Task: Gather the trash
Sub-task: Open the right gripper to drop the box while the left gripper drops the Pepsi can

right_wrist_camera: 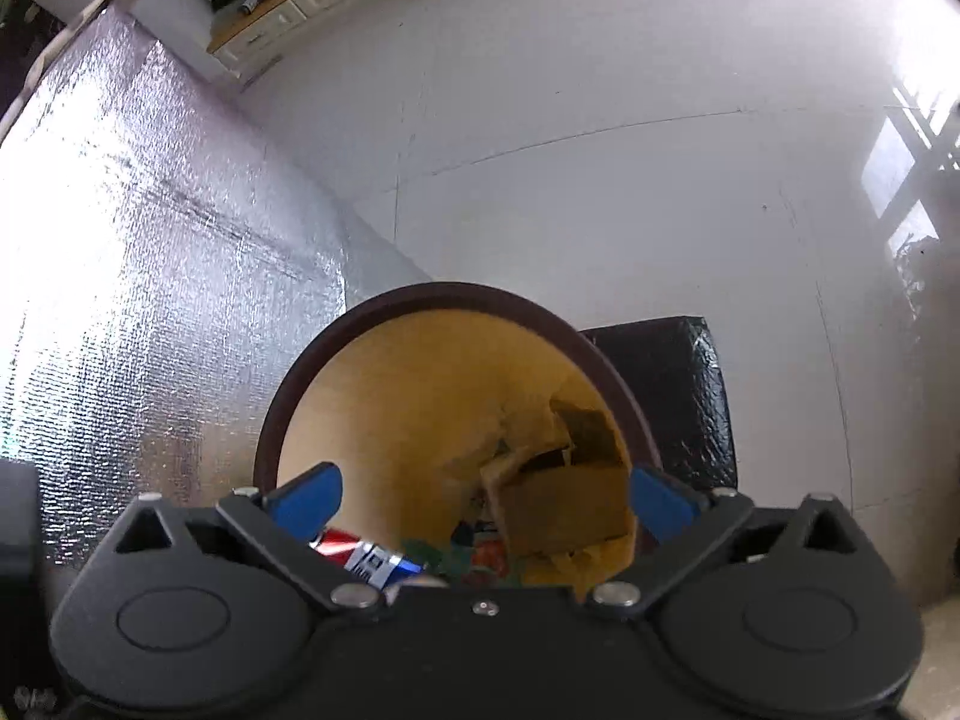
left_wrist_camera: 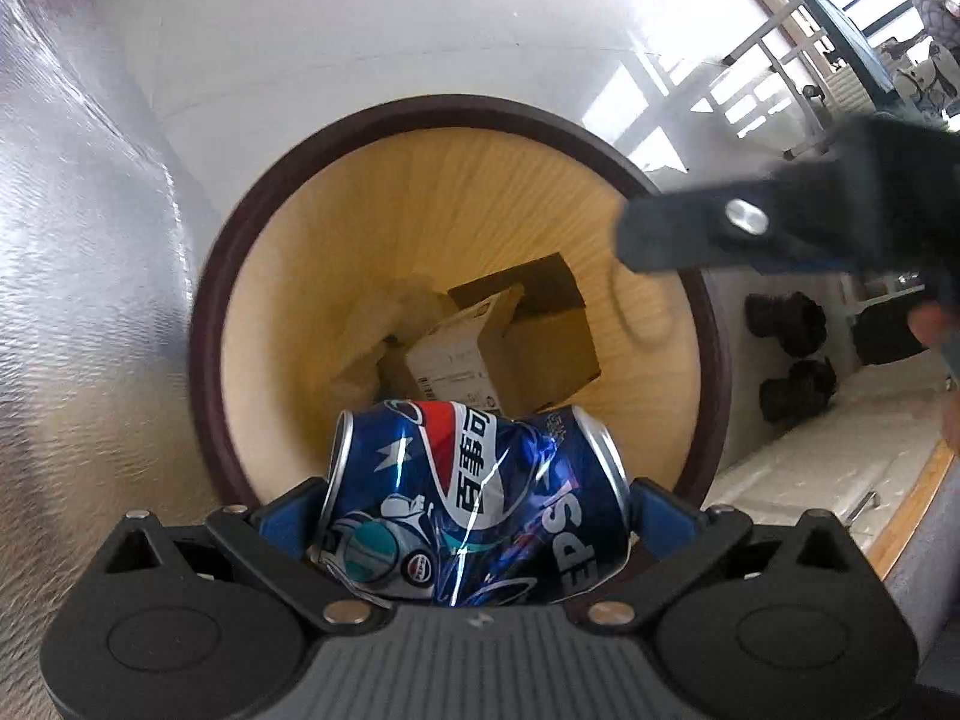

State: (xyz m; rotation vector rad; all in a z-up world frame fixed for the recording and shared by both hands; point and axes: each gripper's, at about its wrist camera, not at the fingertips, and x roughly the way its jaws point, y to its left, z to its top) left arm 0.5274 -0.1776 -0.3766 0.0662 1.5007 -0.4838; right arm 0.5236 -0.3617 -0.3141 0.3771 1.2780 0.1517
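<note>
**Blue crushed can held over wooden bin as trash round nears its close**

Blue and dented, a Pepsi can [left_wrist_camera: 474, 498] is seen clamped between the pads of the left gripper [left_wrist_camera: 477, 507], poised directly above the open mouth of a round wood-grain bin [left_wrist_camera: 420, 192] with a dark rim. It has not yet been released. At the bottom of the bin, a torn cardboard box [left_wrist_camera: 504, 348] and pale crumpled paper [left_wrist_camera: 384, 324] are already lying, so part of the collecting appears to be done.

The right gripper [right_wrist_camera: 483, 495] is held over the same bin from the near side, its blue fingers [right_wrist_camera: 309, 492] spread wide with nothing between them. In its view, a second can [right_wrist_camera: 360, 552] and other scraps can be made out inside the bin, beside the cardboard. A silver foil-covered surface [right_wrist_camera: 150, 270] stands to the left; a black pad [right_wrist_camera: 678, 396] lies just beyond the bin on the right.

What remains, by the look of it, is the drop of the held can; whether further trash is left elsewhere cannot be told from these views.
</note>
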